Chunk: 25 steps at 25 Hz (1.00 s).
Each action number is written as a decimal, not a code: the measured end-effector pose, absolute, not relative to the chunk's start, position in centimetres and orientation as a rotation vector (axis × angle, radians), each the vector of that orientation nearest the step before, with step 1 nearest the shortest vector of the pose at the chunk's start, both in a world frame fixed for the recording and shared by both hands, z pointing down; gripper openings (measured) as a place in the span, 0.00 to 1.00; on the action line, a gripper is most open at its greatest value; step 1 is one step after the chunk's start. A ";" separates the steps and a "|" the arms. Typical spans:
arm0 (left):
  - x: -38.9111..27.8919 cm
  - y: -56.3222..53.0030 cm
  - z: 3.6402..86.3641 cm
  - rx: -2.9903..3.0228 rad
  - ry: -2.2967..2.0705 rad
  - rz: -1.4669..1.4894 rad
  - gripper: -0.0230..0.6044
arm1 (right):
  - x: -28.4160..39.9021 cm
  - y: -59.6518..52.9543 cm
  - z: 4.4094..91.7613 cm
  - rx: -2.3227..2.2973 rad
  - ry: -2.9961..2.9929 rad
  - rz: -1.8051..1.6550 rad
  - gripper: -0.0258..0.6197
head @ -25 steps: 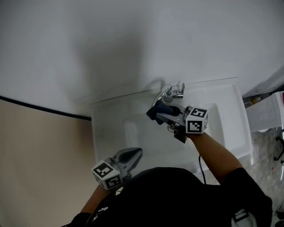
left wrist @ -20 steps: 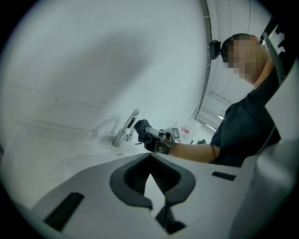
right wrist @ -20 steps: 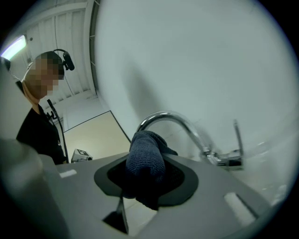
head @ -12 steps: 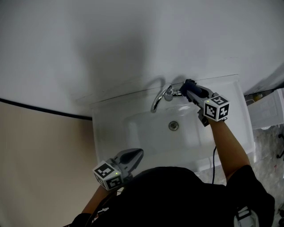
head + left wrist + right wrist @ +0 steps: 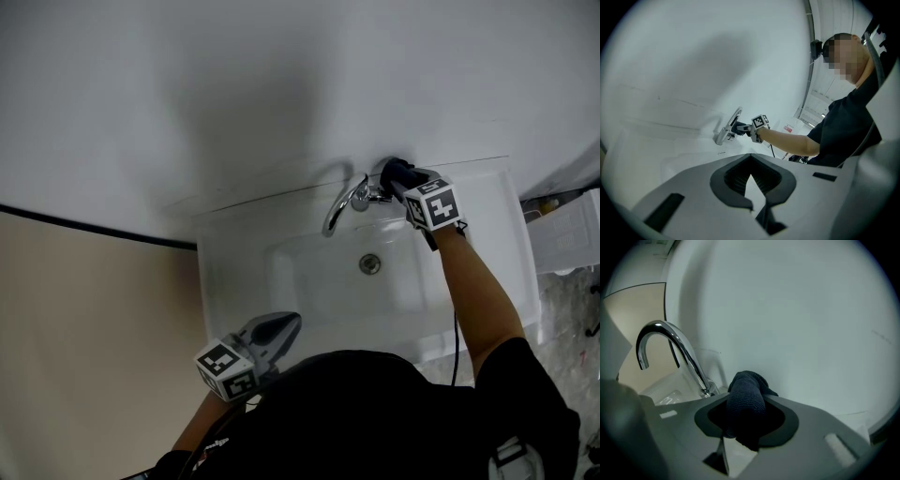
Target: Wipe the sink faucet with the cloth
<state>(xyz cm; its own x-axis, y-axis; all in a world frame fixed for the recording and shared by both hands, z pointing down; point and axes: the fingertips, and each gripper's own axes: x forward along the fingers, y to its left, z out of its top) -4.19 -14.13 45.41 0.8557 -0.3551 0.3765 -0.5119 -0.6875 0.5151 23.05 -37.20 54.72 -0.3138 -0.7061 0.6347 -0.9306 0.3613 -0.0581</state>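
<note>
Nearer the faucet (image 5: 339, 211) moved the right tool (image 5: 397, 181), pinching the cloth (image 5: 746, 399); the left tool (image 5: 285, 324), pressed together, stayed well away.

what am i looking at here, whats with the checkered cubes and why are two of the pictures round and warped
There is no robot here. A person holds a two-jaw hand tool in each hand, and the cubes with black squares are part of those tools. The top-down picture comes from a camera on the person's head. The two round pictures come from cameras riding on each tool, looking along its jaws.

Below is a white sink with a curved chrome faucet, set against a white wall. The right gripper is shut on a dark cloth, right beside the faucet's base. The left gripper hangs at the sink's near edge, jaws together and empty.
</note>
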 end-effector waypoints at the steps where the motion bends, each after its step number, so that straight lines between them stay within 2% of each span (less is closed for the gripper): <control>1: -4.1 -14.2 45.3 2.400 -0.628 0.328 0.02 | 23.9 -36.8 55.4 1.435 -2.098 0.635 0.24; 4: -4.4 -14.2 45.3 2.395 -0.628 0.331 0.02 | 26.9 -34.6 58.5 1.516 -2.012 0.840 0.24; 7: -4.7 -14.0 45.8 2.383 -0.625 0.326 0.02 | 28.5 -32.1 61.1 1.537 -1.935 0.843 0.24; 12: -4.0 -14.3 45.7 2.383 -0.606 0.327 0.02 | 23.6 -32.6 54.8 1.464 -2.142 0.428 0.24; 15: -3.6 -14.2 45.6 2.394 -0.597 0.323 0.02 | 20.5 -34.2 54.3 1.312 -2.079 0.235 0.24; 25: -4.1 -13.7 45.9 2.375 -0.613 0.316 0.02 | 18.5 -33.4 59.2 1.173 -1.958 0.315 0.23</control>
<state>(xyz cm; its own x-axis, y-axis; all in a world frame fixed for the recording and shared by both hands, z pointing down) -4.10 -13.68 45.95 0.8613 -0.3456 0.3726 -0.5039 -0.6754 0.5385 18.46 -33.41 59.19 -0.2364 -0.6205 0.7478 -0.8238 0.5360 0.1843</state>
